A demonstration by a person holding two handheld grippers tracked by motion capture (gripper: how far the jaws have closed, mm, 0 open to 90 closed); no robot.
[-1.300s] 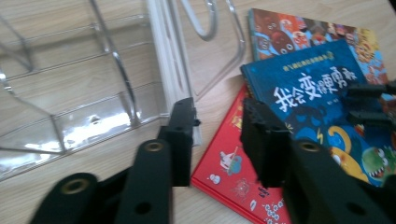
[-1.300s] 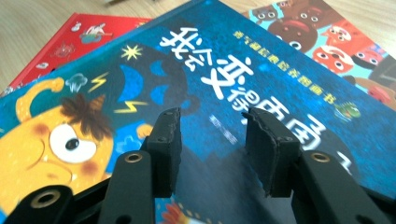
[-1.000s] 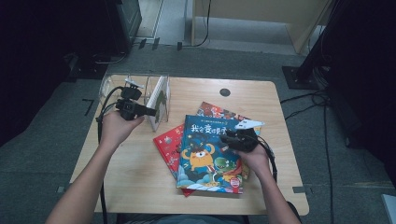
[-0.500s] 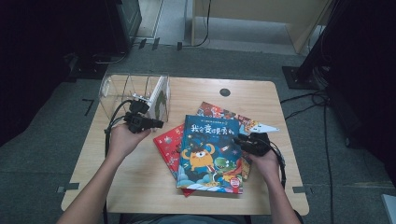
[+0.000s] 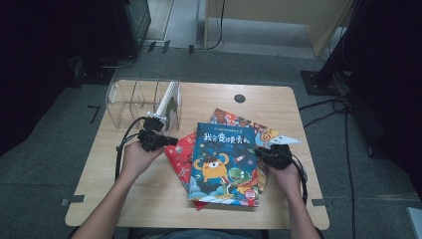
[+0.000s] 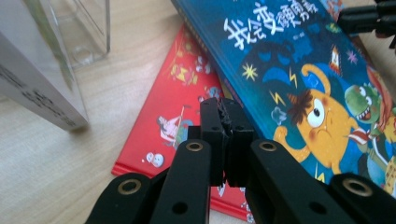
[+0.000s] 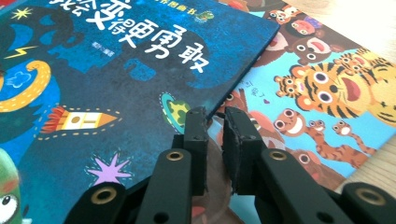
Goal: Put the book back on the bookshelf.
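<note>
The blue book [image 5: 225,162] lies on top of a fanned stack on the wooden tabletop [image 5: 149,199], covering most of a red book [image 5: 180,155] and a tiger book [image 5: 268,137] beneath. The left tongs [image 5: 169,141] hover over the red book's left edge, jaws pressed together with nothing between them, having just been closing. The right tongs [image 5: 260,153] sit at the blue book's right edge, jaws narrowly apart after closing, gripping nothing. A clear organizer [image 5: 142,99] stands at the back left, with a white book [image 5: 166,99] upright inside.
</note>
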